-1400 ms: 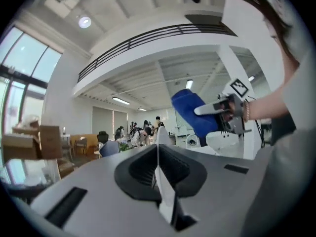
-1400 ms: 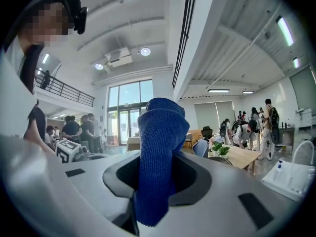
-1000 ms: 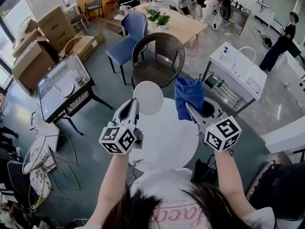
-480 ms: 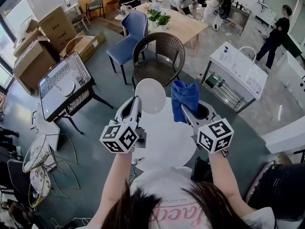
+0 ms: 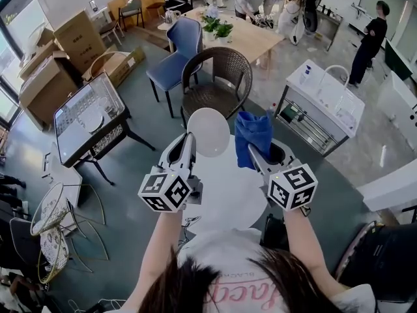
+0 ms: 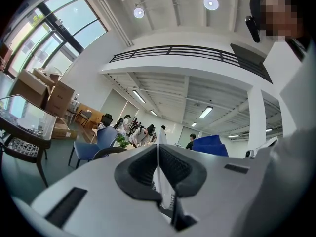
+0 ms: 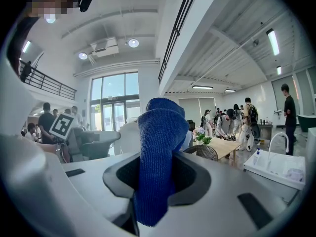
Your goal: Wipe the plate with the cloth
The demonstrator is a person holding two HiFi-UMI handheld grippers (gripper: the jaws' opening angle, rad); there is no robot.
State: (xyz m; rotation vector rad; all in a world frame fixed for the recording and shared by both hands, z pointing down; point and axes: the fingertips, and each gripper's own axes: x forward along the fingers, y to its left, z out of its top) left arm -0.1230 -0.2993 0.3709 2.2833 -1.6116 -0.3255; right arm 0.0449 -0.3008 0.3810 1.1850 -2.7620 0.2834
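Clamped thin between the left gripper [image 5: 189,137] fingers: the rim of a white plate [image 5: 208,131], upright past the tips. Pinched in the right gripper [image 5: 251,150] – a blue cloth [image 5: 254,130], bunched above its fingers, just beside the plate. Round table [image 5: 228,194] edge below both, wicker chair [image 5: 215,77] beyond. Pink shirt [image 5: 225,266] lettering cut off – unreadable.

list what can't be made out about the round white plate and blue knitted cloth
- Face of the round white plate: edge-on in left gripper view.
- Dirt on it: too small in head view.
- Grip faces of the right gripper: covered by blue knitted cloth, right gripper view.
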